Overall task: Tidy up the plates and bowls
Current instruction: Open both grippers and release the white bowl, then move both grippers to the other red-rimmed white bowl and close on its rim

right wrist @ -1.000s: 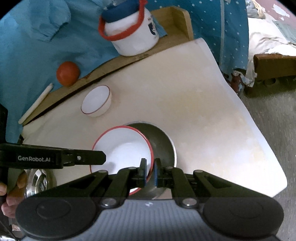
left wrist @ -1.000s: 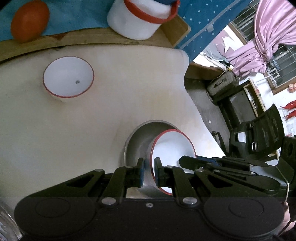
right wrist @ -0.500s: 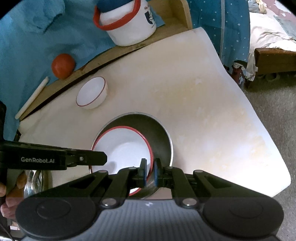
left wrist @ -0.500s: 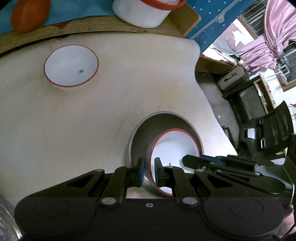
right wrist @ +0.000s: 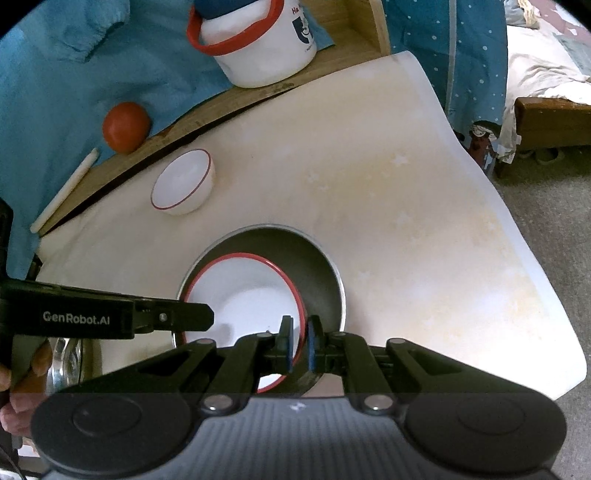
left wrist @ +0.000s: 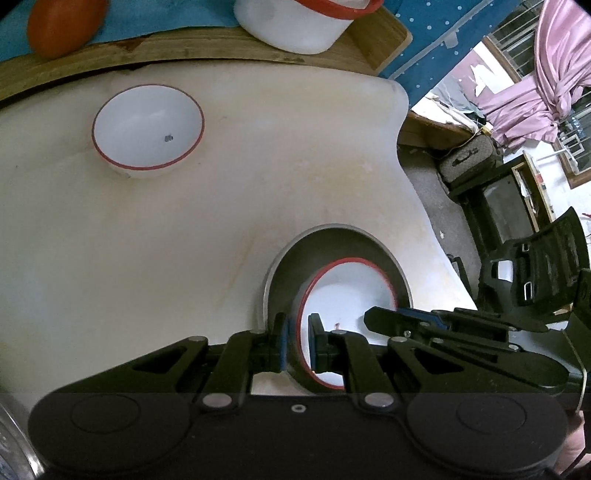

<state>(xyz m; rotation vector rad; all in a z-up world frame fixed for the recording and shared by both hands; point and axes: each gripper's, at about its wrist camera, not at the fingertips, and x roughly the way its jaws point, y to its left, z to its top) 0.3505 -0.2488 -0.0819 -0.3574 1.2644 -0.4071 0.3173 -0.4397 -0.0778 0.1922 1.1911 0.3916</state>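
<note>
A white plate with a red rim lies inside a steel bowl on the white table cover, toward the bowl's near side. My left gripper is shut on the plate's left rim. My right gripper straddles the opposite rim. Its jaws are opening, and the rim stands between the pads with a small gap. A small white bowl with a red rim stands alone farther back on the left.
On the wooden board at the back stand a white jar with a red handle and an orange-red ball. A shiny steel dish lies at the near left. The table edge drops to the floor on the right.
The plate has sunk from above the steel bowl's rim down into the bowl. The right gripper's pads have parted slightly. The left gripper's grip looks the same.
</note>
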